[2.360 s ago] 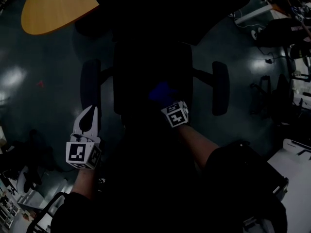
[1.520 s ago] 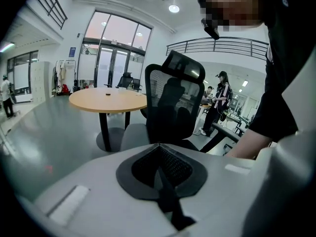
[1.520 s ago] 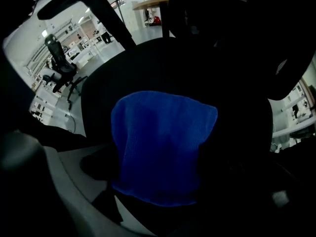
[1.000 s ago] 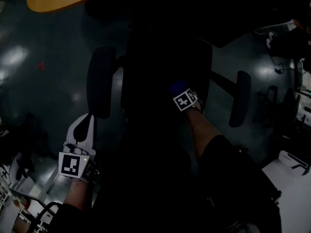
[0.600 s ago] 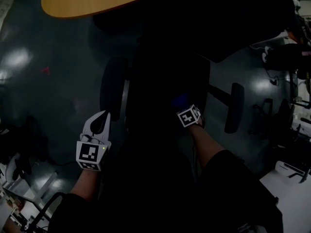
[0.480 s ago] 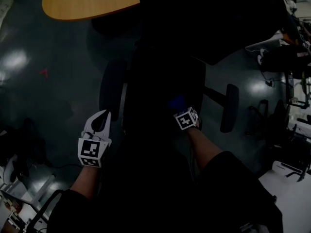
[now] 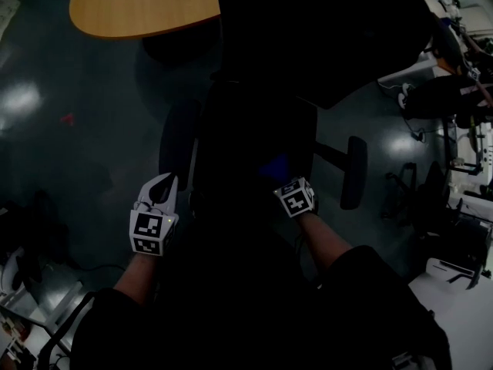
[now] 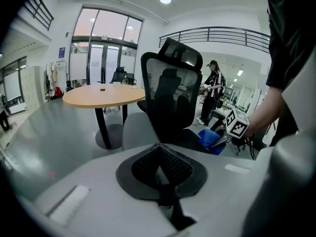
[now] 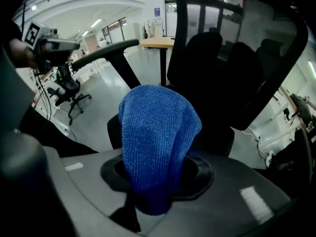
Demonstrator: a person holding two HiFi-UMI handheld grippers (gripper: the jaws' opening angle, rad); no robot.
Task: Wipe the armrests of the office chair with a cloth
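Observation:
The black office chair [image 7: 254, 129] stands under me in the dim head view, its left armrest [image 7: 173, 141] and right armrest [image 7: 353, 172] sticking out at the sides. My right gripper [image 7: 279, 177] hangs over the seat, shut on a blue cloth [image 7: 273, 166]. In the right gripper view the blue cloth [image 9: 158, 137] bulges up out of the jaws, in front of the mesh backrest [image 9: 237, 58] and one armrest [image 9: 106, 49]. My left gripper [image 7: 160, 182] is shut on nothing, just short of the left armrest's near end.
A round wooden table [image 7: 142, 6] stands beyond the chair at the upper left. Other office chairs [image 7: 443, 99] and white furniture [image 7: 462, 284] crowd the right side. A person [image 8: 213, 90] stands far off behind the chair in the left gripper view.
My right gripper has risen from the seat with the blue cloth still in it. The left gripper has stayed by the left armrest. The head view has shifted a little.

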